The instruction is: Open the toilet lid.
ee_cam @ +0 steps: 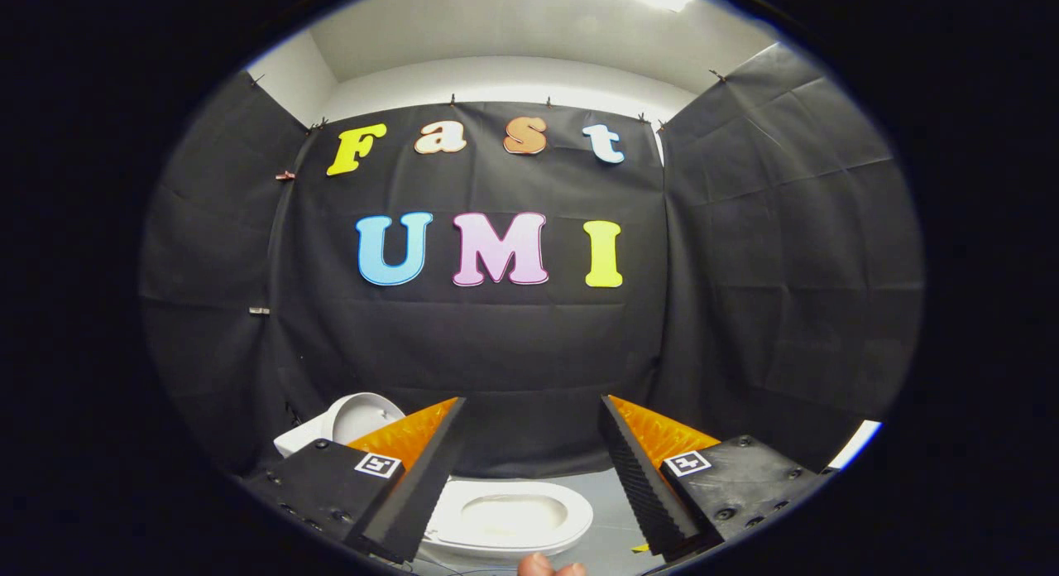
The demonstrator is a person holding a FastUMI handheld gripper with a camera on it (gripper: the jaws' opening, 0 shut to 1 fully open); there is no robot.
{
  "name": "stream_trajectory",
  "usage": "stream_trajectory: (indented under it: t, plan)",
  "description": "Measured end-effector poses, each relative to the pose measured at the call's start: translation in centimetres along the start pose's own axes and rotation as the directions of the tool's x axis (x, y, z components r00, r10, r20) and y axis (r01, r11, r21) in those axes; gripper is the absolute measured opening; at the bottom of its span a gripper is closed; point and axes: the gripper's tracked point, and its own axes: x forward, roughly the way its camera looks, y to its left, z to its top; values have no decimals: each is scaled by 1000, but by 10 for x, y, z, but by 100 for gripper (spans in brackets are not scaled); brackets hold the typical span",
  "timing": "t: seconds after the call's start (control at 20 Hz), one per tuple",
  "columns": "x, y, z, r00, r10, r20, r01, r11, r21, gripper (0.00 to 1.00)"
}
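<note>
The gripper is held well above the floor with its two fingers spread wide apart and nothing between the pads; the jaws stand open and press on no object. Each finger is a dark wedge with a ribbed inner face, an orange panel on its outer side and a small square black-and-white marker on the black block behind it. Down in the gap between the fingers, low and beyond their tips, sits a white toilet on a pale grey floor. Its oval seat ring faces upward with the bowl opening visible inside it, so the seat is uncovered from this angle. Behind the left finger, partly hidden by it, a rounded white piece leans up against the black cloth wall; it may be the toilet lid in a raised position or part of the tank, and the finger covers too much of it to say which. At the very bottom, just below the toilet's front edge, the tips of a person's fingers show. The black cloth hangs on three sides of the booth, with a white wall and ceiling above it. A small yellow scrap lies on the floor close to the right finger.
</note>
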Motion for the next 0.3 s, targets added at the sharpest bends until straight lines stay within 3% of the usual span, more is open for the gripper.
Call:
stream_trajectory:
  t: [0.3]
  plan:
    - [0, 3, 1, 1000, 7, 3, -7, 1000, 4, 99]
